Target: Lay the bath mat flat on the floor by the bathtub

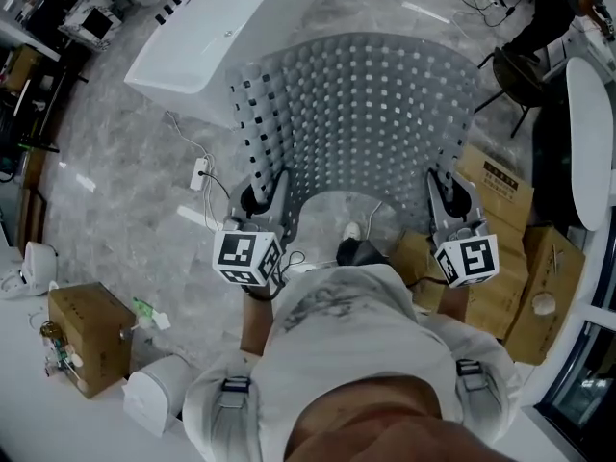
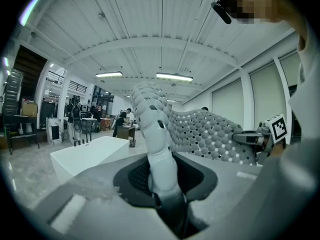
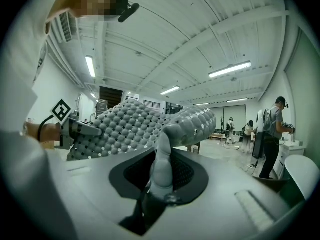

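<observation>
A grey bath mat (image 1: 361, 114) full of round holes hangs stretched between my two grippers, above the grey marble floor. The white bathtub (image 1: 217, 37) stands at the upper left, just beyond the mat's far left corner. My left gripper (image 1: 265, 195) is shut on the mat's near left corner (image 2: 160, 154). My right gripper (image 1: 450, 200) is shut on the near right corner (image 3: 162, 159). In the left gripper view the tub (image 2: 90, 154) lies to the left of the pinched mat edge. The mat bulges upward between both grips.
Cardboard boxes (image 1: 505, 248) crowd the floor at the right, beside a white oval panel (image 1: 589, 133). Another box (image 1: 91, 335) and a white container (image 1: 154, 393) sit at lower left. A power strip with a cable (image 1: 200, 173) lies near the tub. People stand far off (image 3: 272, 129).
</observation>
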A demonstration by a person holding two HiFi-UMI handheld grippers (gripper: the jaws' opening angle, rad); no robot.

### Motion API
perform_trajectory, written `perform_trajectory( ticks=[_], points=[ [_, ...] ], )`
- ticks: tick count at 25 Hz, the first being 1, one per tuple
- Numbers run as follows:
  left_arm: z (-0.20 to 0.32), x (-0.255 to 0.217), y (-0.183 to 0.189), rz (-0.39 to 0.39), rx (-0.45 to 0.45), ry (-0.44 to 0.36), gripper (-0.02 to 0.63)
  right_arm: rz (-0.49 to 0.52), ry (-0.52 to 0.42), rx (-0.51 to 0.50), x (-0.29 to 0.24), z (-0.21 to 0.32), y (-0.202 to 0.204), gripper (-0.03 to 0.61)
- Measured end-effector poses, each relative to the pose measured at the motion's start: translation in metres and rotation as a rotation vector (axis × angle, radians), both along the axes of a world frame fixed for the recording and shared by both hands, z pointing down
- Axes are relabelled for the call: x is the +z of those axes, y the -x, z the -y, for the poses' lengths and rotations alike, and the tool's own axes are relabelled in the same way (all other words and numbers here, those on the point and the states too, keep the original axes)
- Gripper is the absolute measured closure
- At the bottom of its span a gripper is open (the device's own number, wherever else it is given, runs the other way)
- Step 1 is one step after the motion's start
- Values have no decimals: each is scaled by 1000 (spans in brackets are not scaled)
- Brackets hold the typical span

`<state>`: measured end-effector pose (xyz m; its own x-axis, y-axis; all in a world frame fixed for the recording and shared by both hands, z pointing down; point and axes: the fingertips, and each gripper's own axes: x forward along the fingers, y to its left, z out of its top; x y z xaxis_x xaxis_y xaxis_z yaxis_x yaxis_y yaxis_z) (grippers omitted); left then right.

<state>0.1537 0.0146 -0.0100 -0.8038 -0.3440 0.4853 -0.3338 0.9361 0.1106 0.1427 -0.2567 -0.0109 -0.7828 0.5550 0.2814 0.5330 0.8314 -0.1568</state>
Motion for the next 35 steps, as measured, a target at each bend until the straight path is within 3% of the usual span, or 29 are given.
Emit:
perform_trajectory(
  ticks=[7,13,15,17,18,22,23,26,31,35],
  points=[
    [43,19,63,-21,7,-18,512,2,4,-11,11,34,62,522],
    [94,63,159,-45,3,-3,512,-26,34,-7,61,87,161,522],
    [97,65,165,-44,8,-2,512,-27,33,-6,62,89,166,522],
    [73,53,133,-36,23,-10,512,-20,27,9,48,65,130,522],
    [49,41,101,-25,40,-26,512,-10,13,28,32,41,93,522],
    [-92,-34,-85,58,150,-154,512,69,-115,148,-74,-104,-118,523],
    [-116,-48,-114,71,160,-173,512,81,-137,158,-94,-128,-151,523],
    [-123,-60,-121,71,147,-182,512,79,-154,144,-113,-136,-159,523],
    [-108,-23,-110,61,165,-177,512,67,-173,146,-77,-124,-151,523],
    [-122,-50,-96,69,167,-194,512,78,-205,151,-109,-136,-138,523]
  ],
)
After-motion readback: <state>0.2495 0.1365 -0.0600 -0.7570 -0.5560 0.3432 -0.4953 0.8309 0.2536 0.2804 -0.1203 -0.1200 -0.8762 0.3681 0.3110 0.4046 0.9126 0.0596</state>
